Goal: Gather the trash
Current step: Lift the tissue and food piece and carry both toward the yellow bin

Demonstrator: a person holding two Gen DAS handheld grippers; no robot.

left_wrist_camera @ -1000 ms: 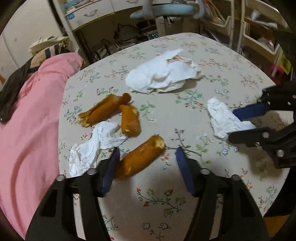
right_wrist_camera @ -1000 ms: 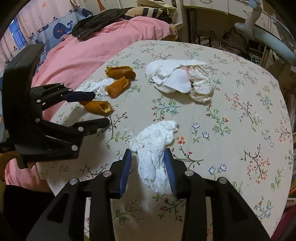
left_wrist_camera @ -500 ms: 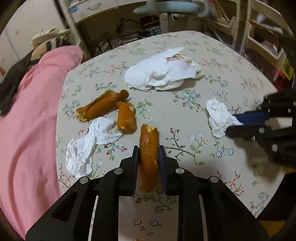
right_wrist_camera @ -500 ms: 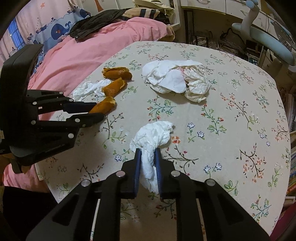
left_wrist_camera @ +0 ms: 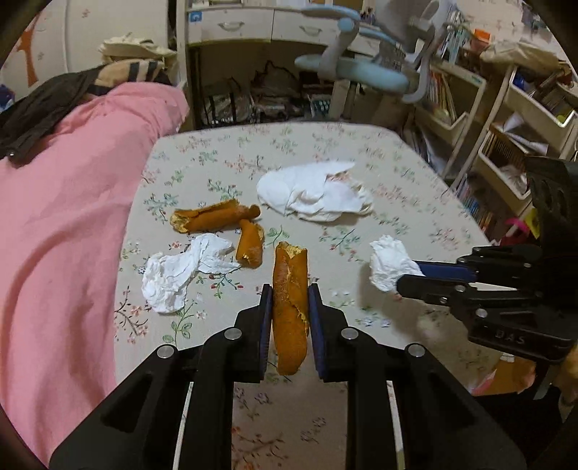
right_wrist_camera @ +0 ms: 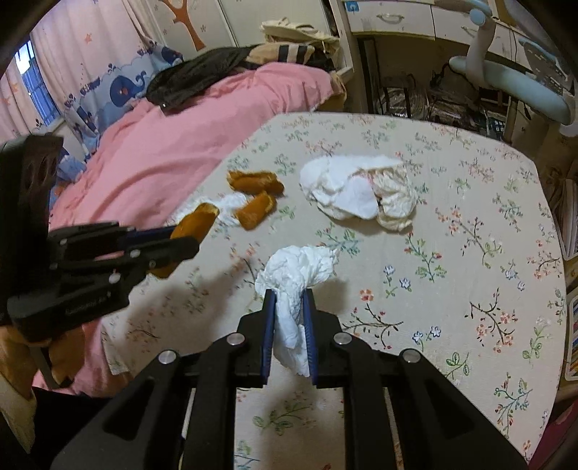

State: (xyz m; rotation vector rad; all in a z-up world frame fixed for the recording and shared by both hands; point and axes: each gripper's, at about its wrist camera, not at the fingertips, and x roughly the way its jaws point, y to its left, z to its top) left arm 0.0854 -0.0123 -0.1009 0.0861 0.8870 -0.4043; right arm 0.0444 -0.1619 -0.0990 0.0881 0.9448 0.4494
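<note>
My left gripper [left_wrist_camera: 289, 293] is shut on an orange peel piece [left_wrist_camera: 290, 289] and holds it lifted above the floral table [left_wrist_camera: 415, 188]; it also shows in the right wrist view [right_wrist_camera: 188, 238]. My right gripper [right_wrist_camera: 289, 296] is shut on a crumpled white tissue [right_wrist_camera: 294, 274], raised off the table; that tissue shows in the left wrist view [left_wrist_camera: 388, 264]. On the table lie two more peel pieces [left_wrist_camera: 213, 218] [left_wrist_camera: 249, 244], a small crumpled tissue [left_wrist_camera: 177, 271] and a large wad of white tissue [left_wrist_camera: 314, 195].
A pink blanket on a bed [left_wrist_camera: 61, 202] borders the table's left side. A desk with drawers [left_wrist_camera: 231, 25], a light blue chair [left_wrist_camera: 365, 68] and shelves with bins [left_wrist_camera: 505, 119] stand behind and to the right.
Both grippers closed, the left on the peel and the right on the tissue, then lifted them up and back from the table.
</note>
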